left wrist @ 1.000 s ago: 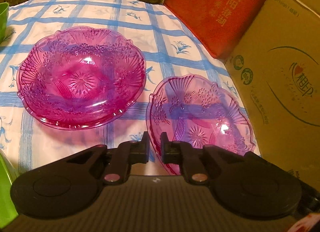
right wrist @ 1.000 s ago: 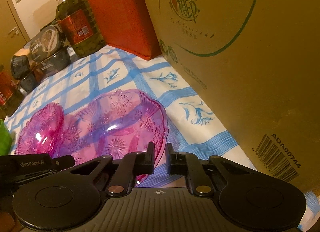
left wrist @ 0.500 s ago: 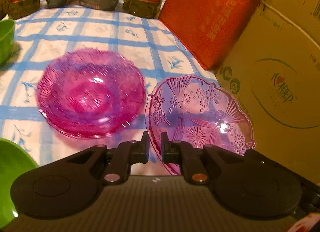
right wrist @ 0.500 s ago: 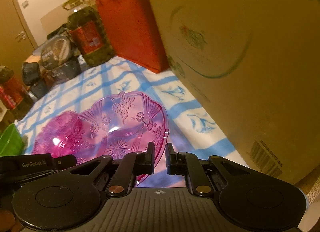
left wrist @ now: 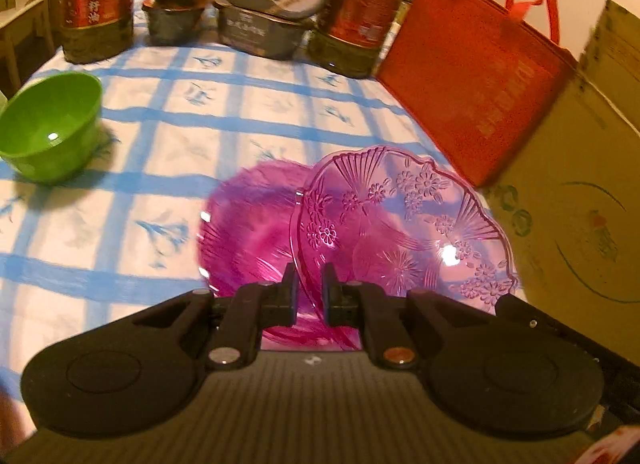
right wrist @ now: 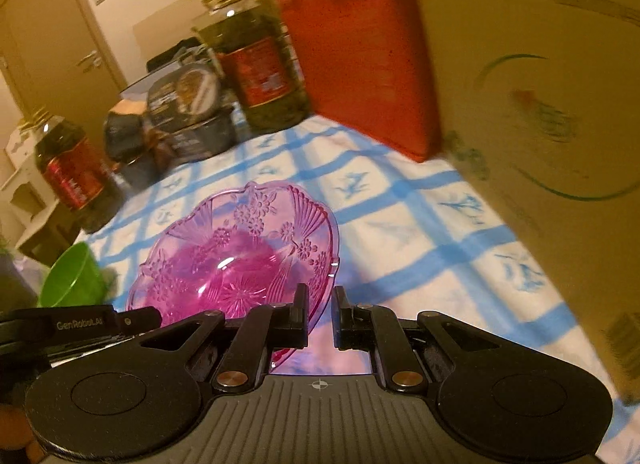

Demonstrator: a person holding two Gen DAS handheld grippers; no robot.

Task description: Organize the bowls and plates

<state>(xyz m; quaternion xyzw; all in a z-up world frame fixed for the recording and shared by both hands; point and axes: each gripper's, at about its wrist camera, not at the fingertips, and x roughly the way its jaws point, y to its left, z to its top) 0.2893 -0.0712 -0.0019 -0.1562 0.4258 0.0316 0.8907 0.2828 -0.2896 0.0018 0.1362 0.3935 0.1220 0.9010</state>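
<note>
Your left gripper (left wrist: pixel 309 292) is clamped on the near rim of the clear pink plate (left wrist: pixel 404 236), and your right gripper (right wrist: pixel 320 314) is clamped on that same plate (right wrist: pixel 240 256) at its opposite rim, so you hold it between both tools, lifted off the table (left wrist: pixel 152 168) and tilted. In the left wrist view the plate hangs over the right part of the pink stack (left wrist: pixel 248 232) that lies on the blue-checked cloth, toward the table's right edge. In the right wrist view the darker pink of that stack shows through the held plate. The green bowl (left wrist: pixel 50 130) sits upright near the left edge of the table, well apart from the stack. Along the far edge stand oil bottles (left wrist: pixel 98 0) and dark food tubs (left wrist: pixel 264 4). The red bag (left wrist: pixel 472 68) and the cardboard box (left wrist: pixel 580 200) line the right edge, the box just beside the held plate. Much of both views is blurred.
</note>
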